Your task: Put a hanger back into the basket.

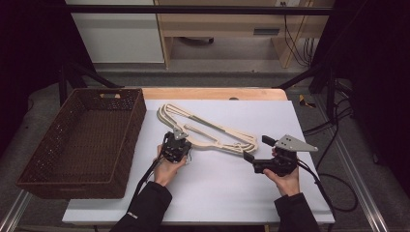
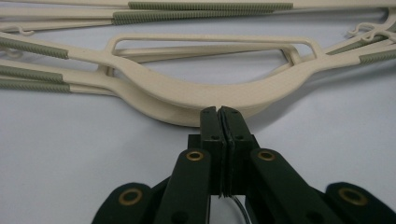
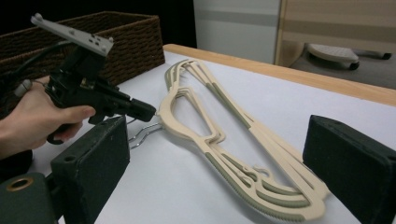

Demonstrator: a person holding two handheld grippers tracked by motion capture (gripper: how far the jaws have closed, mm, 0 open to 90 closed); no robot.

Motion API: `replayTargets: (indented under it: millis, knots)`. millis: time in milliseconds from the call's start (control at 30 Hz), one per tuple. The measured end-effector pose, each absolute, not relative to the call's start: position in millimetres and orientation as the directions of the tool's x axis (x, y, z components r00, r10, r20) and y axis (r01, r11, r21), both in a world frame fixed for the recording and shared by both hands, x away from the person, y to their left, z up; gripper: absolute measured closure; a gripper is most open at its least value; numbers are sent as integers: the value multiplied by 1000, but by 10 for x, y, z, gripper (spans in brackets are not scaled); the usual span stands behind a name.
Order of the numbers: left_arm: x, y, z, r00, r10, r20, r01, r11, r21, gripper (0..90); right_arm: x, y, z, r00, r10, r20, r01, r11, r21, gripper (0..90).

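A stack of cream hangers [image 1: 212,129] with grey-green ribbed grips lies across the middle of the white sheet. My left gripper [image 1: 177,137] points at the curved neck of the hangers [image 2: 187,88]. Its jaws [image 2: 219,112] are pressed together, and a thin metal hook wire [image 2: 237,202] comes out of the seam between them. In the right gripper view that gripper [image 3: 144,110] is held in a hand, with the wire hook [image 3: 140,133] just under its tip. My right gripper [image 1: 257,149] stands open at the right end of the hangers [image 3: 205,121], which lie between its wide-apart pads [image 3: 93,154].
A brown wicker basket [image 1: 136,121] with nothing in it stands at the left of the table, close to my left hand. The wooden table edge [image 1: 212,93] runs along the back. Cables [image 1: 333,145] trail off the right side. Bare white sheet lies in front of both hands.
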State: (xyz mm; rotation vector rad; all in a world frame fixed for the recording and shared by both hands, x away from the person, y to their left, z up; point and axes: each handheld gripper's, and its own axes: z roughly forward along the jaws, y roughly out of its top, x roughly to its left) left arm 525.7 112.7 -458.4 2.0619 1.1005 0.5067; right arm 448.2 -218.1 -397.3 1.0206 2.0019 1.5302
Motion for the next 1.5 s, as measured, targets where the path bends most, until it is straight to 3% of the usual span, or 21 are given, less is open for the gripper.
replayTargets:
  millis: [700, 1200, 1500]
  knots:
    - [5233, 1091, -4272, 581, 812, 50, 552, -439, 709, 887, 5113, -1367, -4232, -721, 692, 44, 310, 265, 913, 161]
    - [5183, 1098, -4106, 575, 817, 29, 564, -422, 710, 887, 5286, -890, -4486, -783, 618, -69, 283, 454, 845, 358]
    - [5172, 1070, -4088, 575, 818, 15, 570, -414, 709, 887, 5312, -790, -4584, -808, 577, -120, 264, 537, 802, 544]
